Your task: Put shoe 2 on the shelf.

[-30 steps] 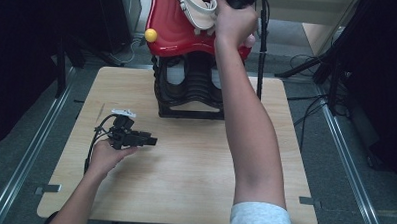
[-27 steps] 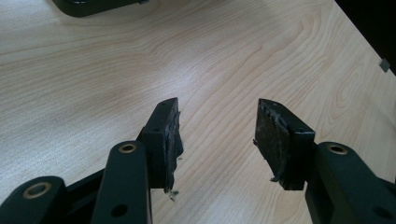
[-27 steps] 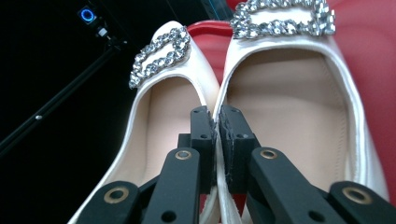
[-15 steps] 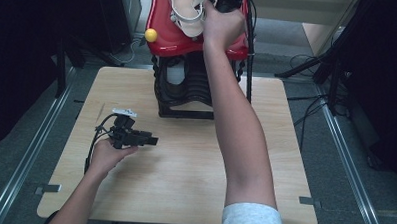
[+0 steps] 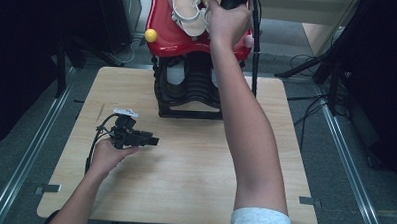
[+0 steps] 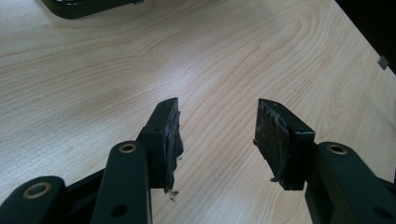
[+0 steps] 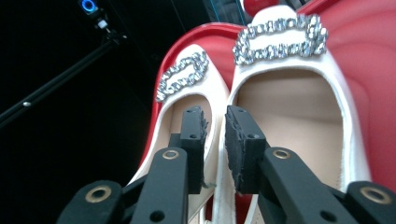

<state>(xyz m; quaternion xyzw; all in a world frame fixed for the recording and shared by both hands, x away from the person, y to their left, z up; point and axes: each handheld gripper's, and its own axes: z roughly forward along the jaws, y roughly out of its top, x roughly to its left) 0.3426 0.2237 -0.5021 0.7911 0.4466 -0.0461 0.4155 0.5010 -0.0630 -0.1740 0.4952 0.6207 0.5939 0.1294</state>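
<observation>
A light wooden desk [image 5: 183, 191] carries a black ribbed stand [image 5: 190, 89] at its far edge, and a glossy red moulded tray [image 5: 164, 38] sits on top of that stand. A pair of cream-white flat shoes with rhinestone buckles [image 5: 187, 14] lies in the red tray, side by side and touching.

The person's right arm reaches across the desk to the top of the stand, and the right hand [image 5: 228, 20] holds the right gripper [image 7: 215, 123] over the shoes. In the right gripper view, its black jaws are drawn close, pinching the two inner side walls of the shoes where they meet: one jaw sits inside the left shoe [image 7: 187, 88], the other inside the right shoe [image 7: 289, 102]. A yellow ball [image 5: 150, 35] sits at the tray's left edge.

The left hand [image 5: 107, 156] rests on the desk in front of the stand and to its left, holding the left gripper [image 5: 148, 139]. In the left gripper view, its jaws are spread wide with nothing between them, above bare wood.
</observation>
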